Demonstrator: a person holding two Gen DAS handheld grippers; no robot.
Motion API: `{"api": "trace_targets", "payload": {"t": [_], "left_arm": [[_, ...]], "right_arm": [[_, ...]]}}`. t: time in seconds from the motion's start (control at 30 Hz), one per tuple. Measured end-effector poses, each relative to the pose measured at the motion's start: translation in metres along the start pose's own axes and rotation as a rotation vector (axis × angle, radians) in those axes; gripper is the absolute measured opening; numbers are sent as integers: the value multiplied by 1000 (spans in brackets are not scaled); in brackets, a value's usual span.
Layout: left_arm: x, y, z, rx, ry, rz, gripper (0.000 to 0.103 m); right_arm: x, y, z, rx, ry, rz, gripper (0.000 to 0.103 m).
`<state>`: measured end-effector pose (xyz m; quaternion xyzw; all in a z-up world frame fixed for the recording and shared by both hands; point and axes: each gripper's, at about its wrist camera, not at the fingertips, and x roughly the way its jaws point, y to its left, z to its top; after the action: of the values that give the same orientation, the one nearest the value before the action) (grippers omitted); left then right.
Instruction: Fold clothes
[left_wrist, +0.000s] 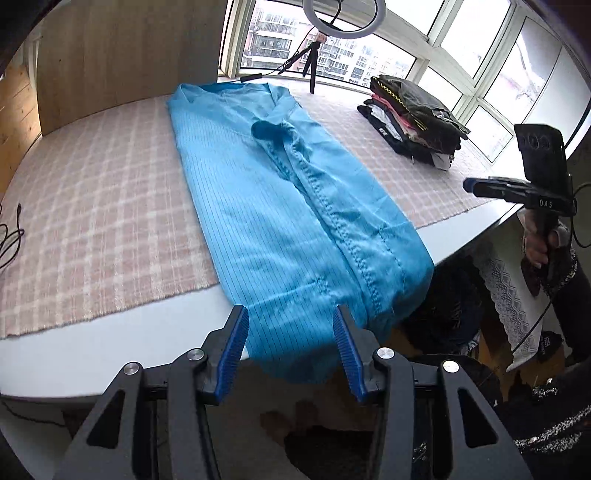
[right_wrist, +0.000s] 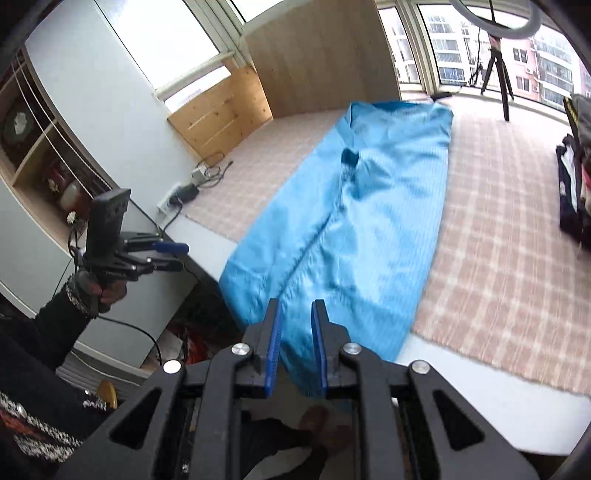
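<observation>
A blue pinstriped garment (left_wrist: 280, 206) lies folded lengthwise into a long strip on the pink checked table cover (left_wrist: 96, 221). Its near end hangs over the table's front edge. My left gripper (left_wrist: 291, 312) hovers above that near end, open, with nothing between its blue pads (left_wrist: 236, 343). In the right wrist view the same garment (right_wrist: 362, 221) runs away from me. My right gripper (right_wrist: 296, 303) stands over its near hem with a narrow gap, and the pads do not press the cloth. Each gripper shows in the other view: the right gripper (left_wrist: 471, 184) at the right, the left gripper (right_wrist: 177, 249) at the left.
A stack of folded clothes (left_wrist: 413, 122) sits at the back right of the table. A tripod (left_wrist: 312, 70) with a ring light stands by the window. Cables (left_wrist: 11, 236) and a power strip (right_wrist: 173, 199) lie at the left edge. A wooden panel (left_wrist: 122, 59) closes the back left.
</observation>
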<state>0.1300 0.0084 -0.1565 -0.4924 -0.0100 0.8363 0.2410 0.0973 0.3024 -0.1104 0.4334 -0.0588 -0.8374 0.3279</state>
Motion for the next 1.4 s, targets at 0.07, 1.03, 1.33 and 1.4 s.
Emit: {"api": "trace_targets", "payload": {"t": [0.07,1.03,1.33,1.4], "left_arm": [[12,-5,12,13,1,-6,45],[123,3,31,121,241,-192,47],[124,4,32,125,245,-198,47],[124,3,33,132,247,-196,48]], "right_arm": [[17,4,52,-68,-29,-61,23],[314,-102,215,-223,480,1,24],[319,-104,223,-290,465,-13,49],[316,-104,220,-291,473,-1,33]]}}
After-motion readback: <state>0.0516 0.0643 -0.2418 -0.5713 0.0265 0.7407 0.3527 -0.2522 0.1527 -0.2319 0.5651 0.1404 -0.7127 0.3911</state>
